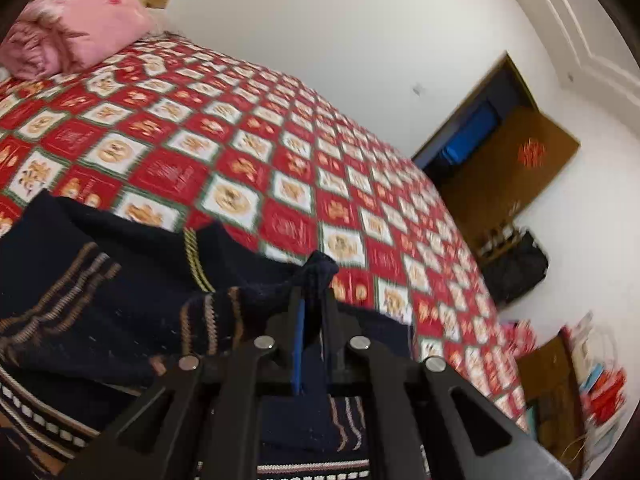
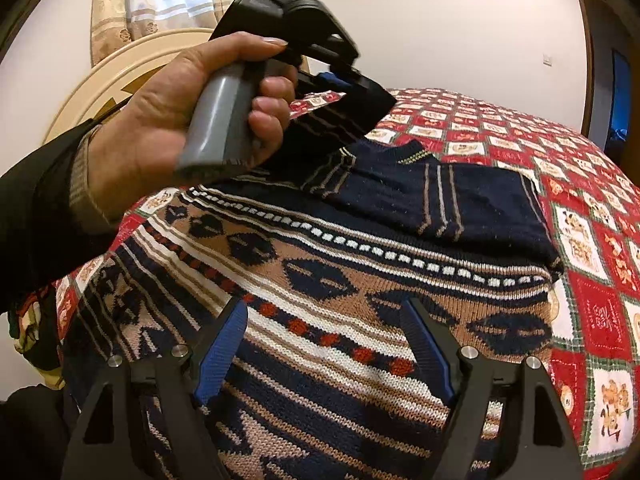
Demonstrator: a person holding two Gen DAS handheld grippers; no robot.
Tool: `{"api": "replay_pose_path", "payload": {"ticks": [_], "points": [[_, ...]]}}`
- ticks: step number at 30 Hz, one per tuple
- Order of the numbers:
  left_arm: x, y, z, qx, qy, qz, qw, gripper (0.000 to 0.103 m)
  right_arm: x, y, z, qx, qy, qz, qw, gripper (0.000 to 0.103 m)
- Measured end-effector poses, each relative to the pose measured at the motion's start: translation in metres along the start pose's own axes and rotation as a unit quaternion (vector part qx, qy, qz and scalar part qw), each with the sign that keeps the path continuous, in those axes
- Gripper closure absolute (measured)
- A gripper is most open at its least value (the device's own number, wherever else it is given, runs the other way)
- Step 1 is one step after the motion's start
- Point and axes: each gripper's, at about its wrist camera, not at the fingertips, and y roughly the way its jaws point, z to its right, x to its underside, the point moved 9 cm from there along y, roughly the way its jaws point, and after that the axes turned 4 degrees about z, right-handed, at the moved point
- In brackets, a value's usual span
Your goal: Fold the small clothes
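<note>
A small knitted sweater (image 2: 340, 280), navy with brown, white and red pattern bands, lies on the bed. One navy sleeve (image 2: 472, 204) is folded across its top. My left gripper (image 1: 314, 300) is shut on a pinch of the navy sleeve fabric (image 1: 320, 266) and holds it lifted above the bed; in the right wrist view a hand holds this gripper (image 2: 320, 92) over the sweater's far left. My right gripper (image 2: 324, 320) is open and empty, its fingers just above the sweater's patterned body.
The bed has a red, white and green checked cover (image 1: 280, 140) (image 2: 592, 280). A pink pillow (image 1: 72, 24) lies at its head. A cream headboard (image 2: 104, 76) and curtain stand behind. A doorway (image 1: 480, 132), a dark bag (image 1: 516, 264) and clutter lie beyond the bed.
</note>
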Motion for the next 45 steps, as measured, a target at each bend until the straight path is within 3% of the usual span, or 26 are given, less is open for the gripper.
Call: {"api": "replay_pose_path", "payload": {"ticks": [6,10,13,14,19,23,27,29,33,36,38,41,42,45], "points": [[0.026,0.004,0.030,0.013,0.072,-0.022,0.9971,0.084,0.005,0.005,0.007,-0.001,0.013,-0.009,1.000,0.023],[0.029,-0.018,0.042,0.017,0.137,-0.008,0.9904,0.057,0.006,0.004,0.009,0.004,0.011,-0.009,1.000,0.023],[0.030,-0.038,0.030,-0.014,0.191,0.019,0.9812,0.037,0.001,0.000,0.015,0.005,0.024,-0.005,1.000,0.023],[0.028,-0.046,0.019,-0.032,0.204,0.026,0.9782,0.030,-0.003,-0.003,0.018,-0.002,0.038,-0.003,0.999,0.023],[0.020,-0.081,-0.072,-0.149,0.236,0.052,0.9589,0.029,-0.026,-0.003,0.039,-0.027,0.116,0.002,0.993,0.023],[0.005,-0.109,-0.162,-0.245,0.202,0.067,0.9458,0.028,-0.054,0.013,0.063,-0.023,0.167,-0.001,0.986,0.023],[0.002,-0.119,-0.230,-0.298,0.147,0.071,0.9404,0.026,-0.073,0.048,0.084,-0.013,0.218,-0.025,0.975,0.033],[0.007,-0.113,-0.252,-0.305,0.123,0.060,0.9426,0.026,-0.079,0.067,0.090,-0.013,0.238,-0.042,0.970,0.037],[0.019,-0.097,-0.281,-0.279,0.067,0.032,0.9574,0.026,-0.088,0.111,0.098,-0.014,0.267,-0.071,0.961,0.038],[0.023,-0.096,-0.281,-0.264,0.061,0.031,0.9622,0.025,-0.090,0.138,0.100,-0.018,0.288,-0.084,0.954,0.040],[0.027,-0.092,-0.277,-0.253,0.070,0.024,0.9647,0.015,-0.089,0.155,0.100,-0.023,0.303,-0.094,0.948,0.044],[0.030,-0.091,-0.277,-0.236,0.069,0.021,0.9691,0.015,-0.083,0.174,0.098,-0.024,0.319,-0.107,0.942,0.047],[0.031,-0.092,-0.276,-0.226,0.064,0.023,0.9718,0.015,-0.083,0.178,0.096,-0.021,0.316,-0.106,0.943,0.051],[0.033,-0.094,-0.277,-0.199,0.047,0.026,0.9785,0.015,-0.086,0.182,0.094,0.011,0.284,-0.106,0.953,0.087]]}}
